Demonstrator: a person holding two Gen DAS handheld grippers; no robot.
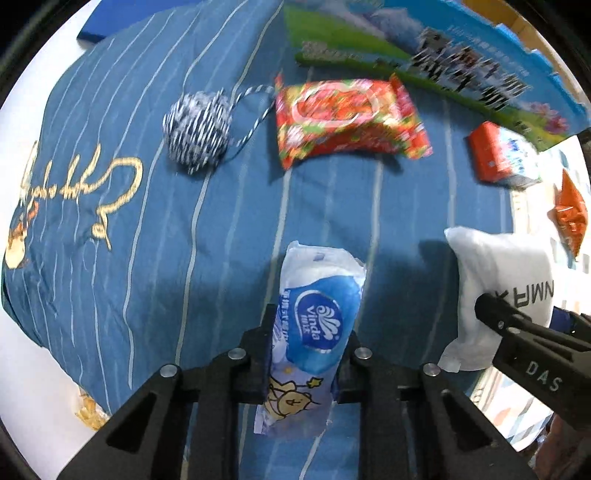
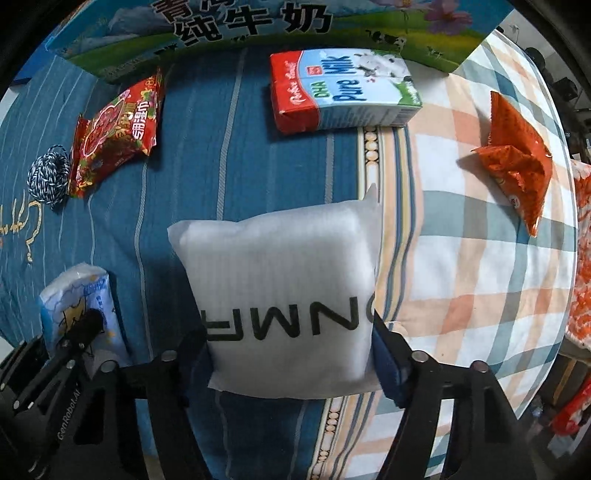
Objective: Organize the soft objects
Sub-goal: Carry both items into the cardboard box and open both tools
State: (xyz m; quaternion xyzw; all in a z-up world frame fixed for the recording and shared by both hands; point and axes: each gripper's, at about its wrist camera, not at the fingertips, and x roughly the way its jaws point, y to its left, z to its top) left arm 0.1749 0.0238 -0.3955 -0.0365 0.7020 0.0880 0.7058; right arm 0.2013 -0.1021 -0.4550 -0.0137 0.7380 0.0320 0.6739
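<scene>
Bed covered by a blue striped sheet [image 1: 229, 236] with gold embroidered script at one side; beside it a checked plaid sheet [image 2: 472, 280]. On the blue: yarn ball [image 1: 197, 131], red wipes pack [image 1: 347, 118] just beside it, tissue pack [image 1: 317, 317], white pouch [image 2: 284, 295] lying at the blue sheet's border with the plaid, milk carton [image 2: 343, 92] near a big printed milk box [image 2: 258, 26] at the far edge. On the plaid: crumpled orange snack bag [image 2: 517, 162].

Dim, bluish indoor light throws soft shadows beside the white foam pouch [image 2: 284, 295], while motion blur smears the printed carton [image 1: 461, 74] behind it and fisheye bending darkens every corner.
</scene>
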